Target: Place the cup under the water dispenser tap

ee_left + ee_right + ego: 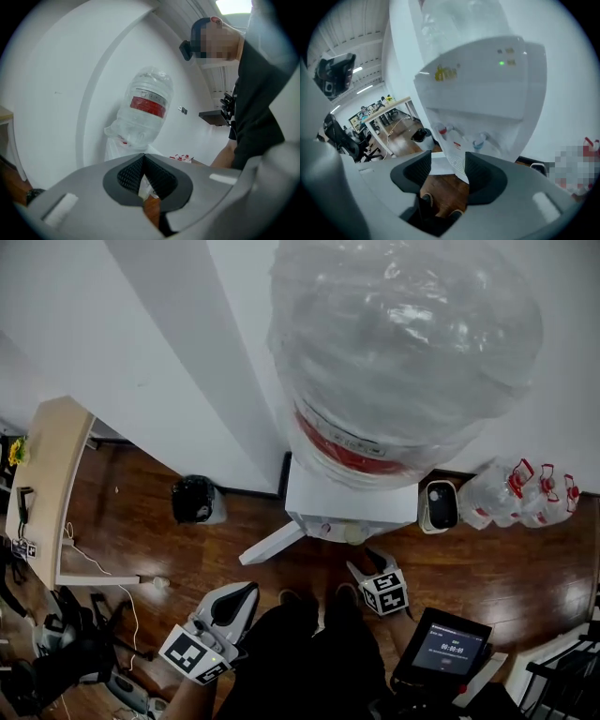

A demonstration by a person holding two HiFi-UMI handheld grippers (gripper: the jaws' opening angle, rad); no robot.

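Note:
The white water dispenser (352, 495) stands against the wall under a large clear bottle (403, 352). A small pale round thing (354, 533), perhaps the cup's rim, sits at the dispenser's front below the taps. In the right gripper view I see the dispenser (487, 79) with its red tap (440, 129) and blue tap (480, 139), but no cup. My right gripper (366, 563) (449, 171) hangs just in front of the dispenser, open and empty. My left gripper (242, 594) (143, 159) is lower left, shut on nothing, facing the bottle (145, 105).
A black waste bin (192, 500) stands left of the dispenser, with a small white device (439, 505) and spare water bottles (520, 491) to its right. A desk (47, 474) is at far left, a tablet (445, 648) at lower right. The floor is wood.

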